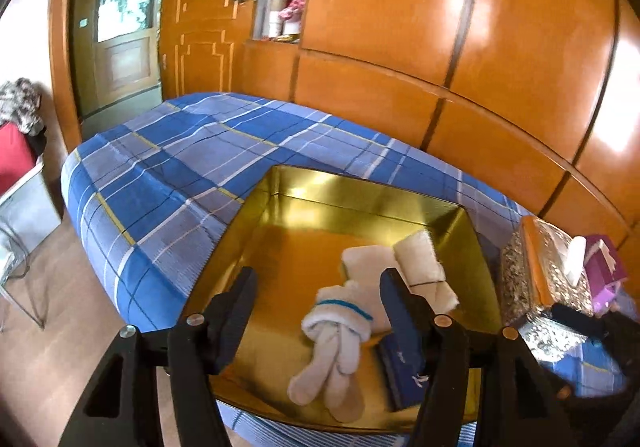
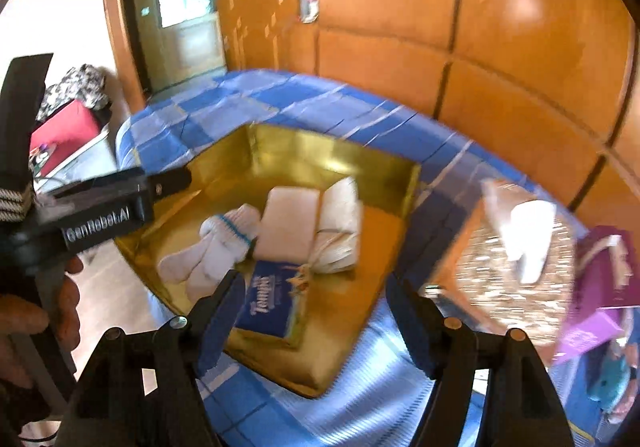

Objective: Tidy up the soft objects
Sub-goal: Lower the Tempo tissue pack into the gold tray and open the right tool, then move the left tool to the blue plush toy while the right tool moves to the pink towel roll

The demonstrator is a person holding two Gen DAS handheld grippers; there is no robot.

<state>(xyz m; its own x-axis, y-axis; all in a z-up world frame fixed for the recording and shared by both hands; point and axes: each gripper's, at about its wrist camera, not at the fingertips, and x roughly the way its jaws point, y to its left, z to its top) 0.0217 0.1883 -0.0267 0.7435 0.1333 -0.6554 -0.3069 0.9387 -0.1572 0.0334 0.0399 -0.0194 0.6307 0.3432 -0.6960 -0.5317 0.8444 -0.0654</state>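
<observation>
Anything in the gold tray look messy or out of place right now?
Mostly tidy. The sock bundle lies slanted, toes toward the gold tray rim, and the blue tissue pack sits skewed beside it; the folded towels are lined up.

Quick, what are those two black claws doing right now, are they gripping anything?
Left gripper: open, holding nothing, above the rolled socks in the gold tray.
Right gripper: open, holding nothing.

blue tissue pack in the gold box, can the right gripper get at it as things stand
Probably yes. The right gripper is open and empty, pointing down at the tissue pack, which lies uncovered near the gold box's front edge. The socks lie beside it, not over it.
</observation>
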